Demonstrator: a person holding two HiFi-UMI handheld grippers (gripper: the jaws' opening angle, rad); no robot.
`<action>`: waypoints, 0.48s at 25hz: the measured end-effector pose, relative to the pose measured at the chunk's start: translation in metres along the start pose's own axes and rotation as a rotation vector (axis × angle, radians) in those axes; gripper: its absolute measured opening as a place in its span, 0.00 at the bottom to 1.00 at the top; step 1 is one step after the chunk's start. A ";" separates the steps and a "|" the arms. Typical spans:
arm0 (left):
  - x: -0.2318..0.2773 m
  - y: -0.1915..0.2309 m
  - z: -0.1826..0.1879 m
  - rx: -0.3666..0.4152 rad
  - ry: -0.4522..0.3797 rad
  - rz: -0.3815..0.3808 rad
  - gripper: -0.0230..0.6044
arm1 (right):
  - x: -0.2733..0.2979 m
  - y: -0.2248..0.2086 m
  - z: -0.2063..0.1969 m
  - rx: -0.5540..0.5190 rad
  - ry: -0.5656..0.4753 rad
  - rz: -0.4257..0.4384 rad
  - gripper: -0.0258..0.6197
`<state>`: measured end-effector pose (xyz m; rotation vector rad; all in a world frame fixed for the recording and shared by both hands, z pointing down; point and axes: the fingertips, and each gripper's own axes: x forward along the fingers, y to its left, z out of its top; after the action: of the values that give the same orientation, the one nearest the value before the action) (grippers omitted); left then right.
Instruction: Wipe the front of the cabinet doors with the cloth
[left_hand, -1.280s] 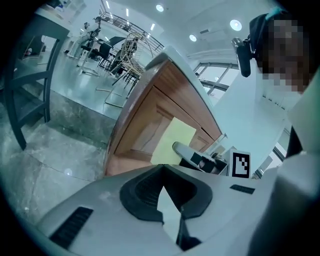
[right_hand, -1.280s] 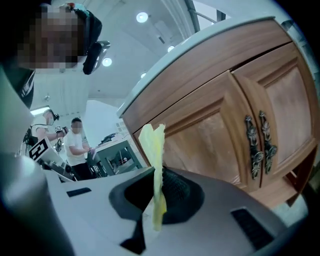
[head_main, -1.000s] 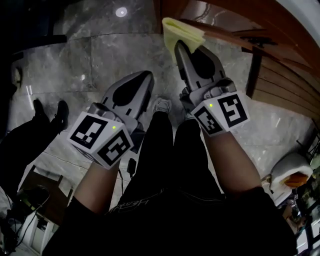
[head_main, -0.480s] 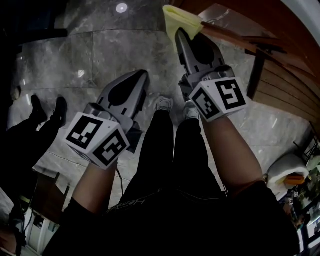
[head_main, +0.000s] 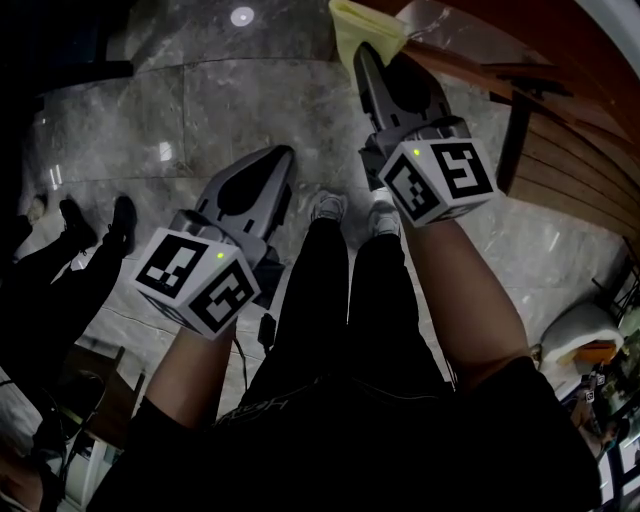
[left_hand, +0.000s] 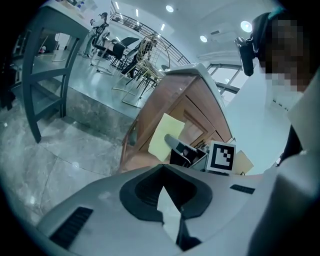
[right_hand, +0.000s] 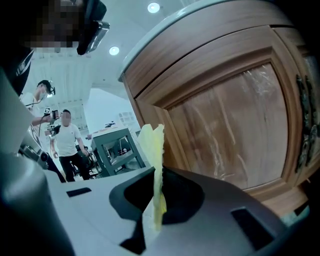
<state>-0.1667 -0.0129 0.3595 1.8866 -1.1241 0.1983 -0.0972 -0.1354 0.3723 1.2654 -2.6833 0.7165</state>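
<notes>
The right gripper (head_main: 363, 50), jaws clamped on the yellow cloth (head_main: 358, 20), reaches toward twelve o'clock in the head view. The cloth is up against the wooden cabinet door (right_hand: 235, 125), though contact is uncertain. The left gripper (head_main: 282, 158), at its eight o'clock, has its jaws together and empty. The wiping step seems in hand; the next move calls for pressing the cloth flat and sweeping it across the panel.
</notes>
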 end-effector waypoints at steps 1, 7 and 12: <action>0.000 -0.001 -0.001 0.003 0.003 0.000 0.05 | 0.000 -0.002 0.001 -0.001 -0.004 -0.003 0.10; 0.008 -0.013 -0.001 0.018 0.015 -0.007 0.05 | -0.007 -0.019 0.008 0.004 -0.011 -0.032 0.10; 0.018 -0.031 -0.005 0.029 0.025 -0.023 0.05 | -0.025 -0.037 0.012 -0.004 -0.012 -0.060 0.10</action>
<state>-0.1307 -0.0147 0.3531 1.9162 -1.0873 0.2260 -0.0515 -0.1435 0.3686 1.3472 -2.6426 0.6975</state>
